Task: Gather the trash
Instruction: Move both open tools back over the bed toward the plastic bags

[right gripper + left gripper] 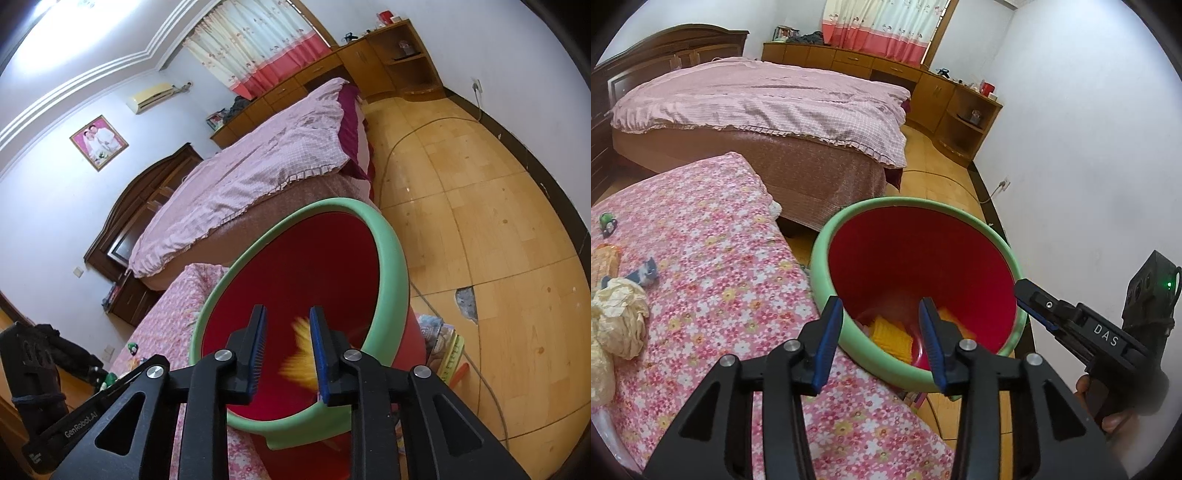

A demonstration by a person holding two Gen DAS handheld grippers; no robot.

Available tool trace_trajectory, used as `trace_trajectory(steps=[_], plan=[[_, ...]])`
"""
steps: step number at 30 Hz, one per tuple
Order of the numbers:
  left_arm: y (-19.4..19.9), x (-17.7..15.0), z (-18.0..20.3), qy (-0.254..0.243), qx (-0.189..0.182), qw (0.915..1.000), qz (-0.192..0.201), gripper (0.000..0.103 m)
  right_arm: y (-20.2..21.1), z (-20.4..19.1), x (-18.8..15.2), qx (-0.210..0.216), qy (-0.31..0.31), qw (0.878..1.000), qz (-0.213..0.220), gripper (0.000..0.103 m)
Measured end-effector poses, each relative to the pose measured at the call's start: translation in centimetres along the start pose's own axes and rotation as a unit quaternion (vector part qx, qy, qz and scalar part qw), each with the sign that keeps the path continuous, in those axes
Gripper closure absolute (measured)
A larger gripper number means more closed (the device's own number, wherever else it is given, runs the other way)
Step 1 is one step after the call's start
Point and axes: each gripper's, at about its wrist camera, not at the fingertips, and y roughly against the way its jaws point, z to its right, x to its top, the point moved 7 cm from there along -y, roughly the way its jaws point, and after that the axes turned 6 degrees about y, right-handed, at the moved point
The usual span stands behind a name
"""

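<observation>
Hovering above the red bin (923,258) with the green rim, lower centre of the left wrist view: left gripper (882,332), jaws spread, nothing between the pads, yellow wrappers (890,334) lying on the bin floor straight beyond the fingertips

Reaching in from the lower right of that same view: right gripper (1032,302), held in a hand (1108,413), tip just beside the bin's rim

Seen from the right wrist camera: right gripper (287,350) with jaws slightly parted, pinching nothing, a blurred yellow scrap (301,358) loose in the gap close to the right pad, over the bin (391,258) mouth

Pressed against the bin's left side: a low surface under a pink flowered cloth (720,240), filling the lower left of the left wrist view. Still lying on it at the left edge: crumpled cream paper (620,317), a grey-blue wrapper (642,275), an orange packet (604,262) and a small green and black item (607,221), too small to identify

Behind, across the upper half: a bed with a pink checked cover (757,99), wooden cabinets (886,66) and a pink curtain (882,26)

Lower right of the right wrist view, on the wooden floor (480,184) beside the bin: a stack of flat packages (443,343), a cable (484,369) trailing past them
</observation>
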Motion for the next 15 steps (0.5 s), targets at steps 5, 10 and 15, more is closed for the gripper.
trace_trajectory(steps=[5,10,15], plan=[[1.5,-0.2,-1.1,0.014,0.008,0.9998,0.006,0.06,0.6,-0.9,-0.1,0.005,0.006,1.0,0.002,0.078],[3.7,-0.4,-2.8,0.03,0.026,0.9991,0.016,0.06,1.2,-2.2,-0.3,0.013,0.018,1.0,0.003,0.077],[6.1,-0.7,-4.9,0.049,0.049,0.9972,0.03,0.06,1.6,-3.8,-0.9,0.023,0.032,0.999,-0.003,0.077]])
